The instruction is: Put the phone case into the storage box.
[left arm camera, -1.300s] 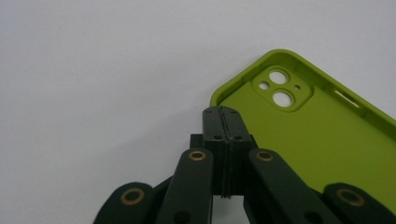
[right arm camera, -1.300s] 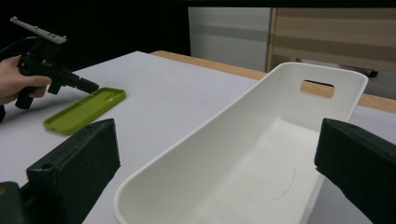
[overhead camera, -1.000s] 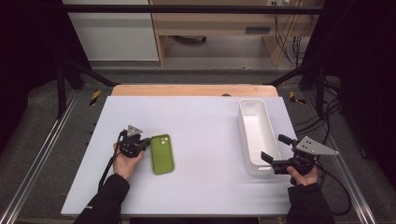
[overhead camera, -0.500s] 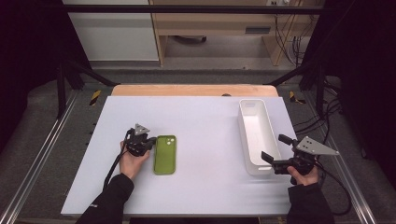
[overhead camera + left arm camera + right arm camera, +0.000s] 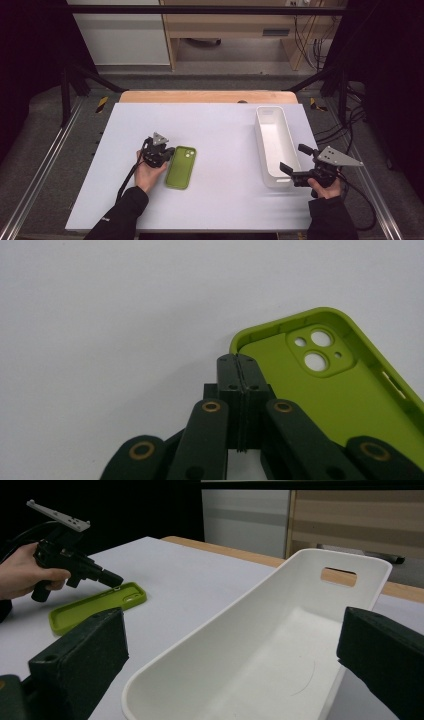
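A green phone case (image 5: pixel 181 167) lies open side up on the white table, left of centre; its camera cut-outs show in the left gripper view (image 5: pixel 320 390). My left gripper (image 5: pixel 169 152) is shut with nothing between its pads, its tip (image 5: pixel 239 362) at the case's left edge near the camera end. The right gripper view shows the same case (image 5: pixel 95 607) with that gripper (image 5: pixel 112 578) beside it. My right gripper (image 5: pixel 291 162) stands open at the near right corner of a white tray (image 5: pixel 264 150). The tray (image 5: pixel 260 645) lies empty between its wide jaws.
The white table top (image 5: pixel 225 125) has a wooden strip along its far edge. Metal rails run down both sides of the table. Beyond it stand a white cabinet and a wooden shelf on a grey floor.
My left hand has slid right across the table, bringing its shut gripper up to the green case's left edge. The case, tray and right gripper have stayed put.
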Tool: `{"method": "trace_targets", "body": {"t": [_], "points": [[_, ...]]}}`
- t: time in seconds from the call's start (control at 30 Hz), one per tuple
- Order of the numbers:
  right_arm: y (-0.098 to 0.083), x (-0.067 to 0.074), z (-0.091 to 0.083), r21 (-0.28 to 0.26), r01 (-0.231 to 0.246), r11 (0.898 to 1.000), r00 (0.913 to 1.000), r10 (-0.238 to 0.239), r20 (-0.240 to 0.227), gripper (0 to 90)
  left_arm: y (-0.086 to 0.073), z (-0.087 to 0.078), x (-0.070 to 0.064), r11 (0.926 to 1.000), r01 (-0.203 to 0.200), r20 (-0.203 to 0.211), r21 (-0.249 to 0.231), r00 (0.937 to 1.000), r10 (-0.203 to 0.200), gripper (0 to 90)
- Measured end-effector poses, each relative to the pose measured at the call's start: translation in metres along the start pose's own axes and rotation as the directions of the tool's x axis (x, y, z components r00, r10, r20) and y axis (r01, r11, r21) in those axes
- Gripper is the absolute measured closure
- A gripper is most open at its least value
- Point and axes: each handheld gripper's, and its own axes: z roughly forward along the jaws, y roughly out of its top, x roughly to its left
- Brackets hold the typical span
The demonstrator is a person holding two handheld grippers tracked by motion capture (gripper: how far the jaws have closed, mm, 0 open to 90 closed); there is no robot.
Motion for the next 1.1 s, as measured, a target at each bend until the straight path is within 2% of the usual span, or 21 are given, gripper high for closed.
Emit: {"method": "trace_targets", "body": {"t": [0.23, 0.4, 0.63, 0.7, 0.9, 0.97, 1.03, 1.1], "points": [[0.0, 0.0, 0.0, -0.001, 0.003, 1.0, 1.0, -0.003, 0.001, 0.5, 0.002, 0.002, -0.008, 0.9997, -0.024, 0.016, 0.001, 0.9996, 0.024, 89.8], [0.0, 0.0, 0.0, -0.001, 0.002, 1.0, 1.0, -0.002, 0.0, 0.5, 0.003, 0.002, -0.009, 0.9997, -0.025, 0.022, -0.002, 0.9995, 0.025, 89.8], [0.0, 0.0, 0.0, -0.002, 0.004, 1.0, 1.0, -0.004, 0.0, 0.6, 0.007, -0.012, -0.004, 0.9988, -0.015, 0.029, -0.047, 0.9994, 0.017, 87.1], [0.0, 0.0, -0.001, -0.003, 0.004, 1.0, 1.0, -0.004, 0.0, 0.5, 0.009, -0.017, -0.002, 0.9975, -0.008, 0.033, -0.07, 0.9994, 0.011, 83.0], [0.0, 0.0, -0.001, -0.002, 0.003, 1.0, 1.0, -0.003, 0.001, 0.5, 0.017, -0.039, 0.005, 0.9899, 0.036, 0.048, -0.137, 0.9984, -0.03, 57.9], [0.0, 0.0, -0.001, -0.003, 0.003, 1.0, 1.0, -0.003, 0.0, 0.5, 0.018, -0.044, 0.006, 0.9879, 0.037, 0.05, -0.15, 0.9983, -0.03, 54.6], [0.001, 0.0, -0.002, -0.004, 0.004, 1.0, 1.0, -0.004, 0.004, 0.5, 0.02, -0.05, 0.007, 0.9853, 0.039, 0.051, -0.166, 0.9982, -0.031, 43.0], [0.001, 0.0, -0.002, -0.005, 0.001, 1.0, 1.0, -0.001, 0.005, 0.5, 0.023, -0.057, 0.007, 0.982, 0.043, 0.064, -0.184, 0.9975, -0.032, 40.1]]}}
